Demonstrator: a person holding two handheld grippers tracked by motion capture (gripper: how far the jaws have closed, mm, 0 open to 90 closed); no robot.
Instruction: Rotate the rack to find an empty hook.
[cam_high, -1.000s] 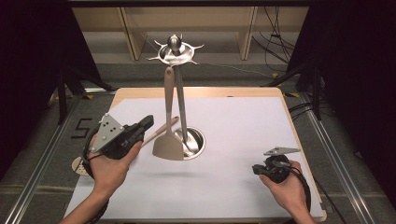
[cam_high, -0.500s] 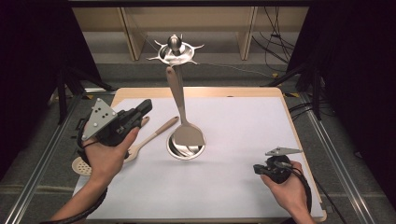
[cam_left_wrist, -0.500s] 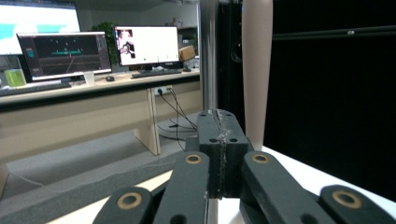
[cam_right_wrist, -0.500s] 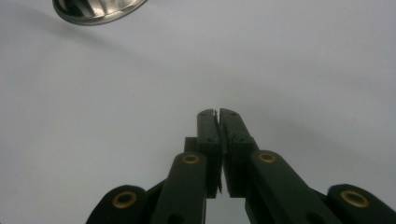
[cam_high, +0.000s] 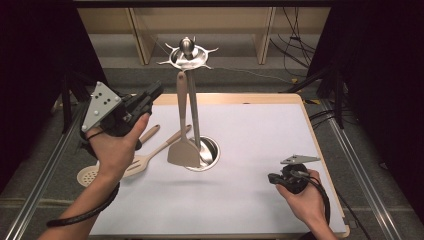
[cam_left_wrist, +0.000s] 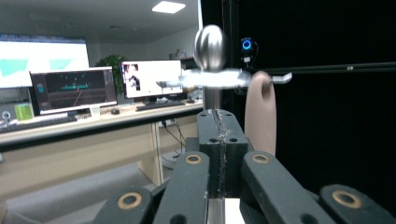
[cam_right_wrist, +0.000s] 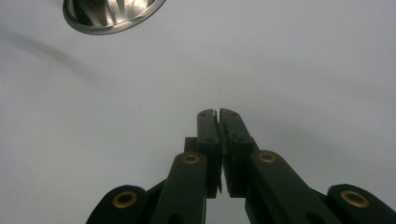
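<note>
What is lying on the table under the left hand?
Two beige utensils lie there: a slotted turner and a round perforated skimmer. The hand covers the middle of their handles, so how they cross or touch cannot be seen.

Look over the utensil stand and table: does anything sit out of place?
Yes. One spatula hangs from the stand, but a slotted spatula and a perforated spoon lie loose on the mat at its left instead of hanging.
</note>
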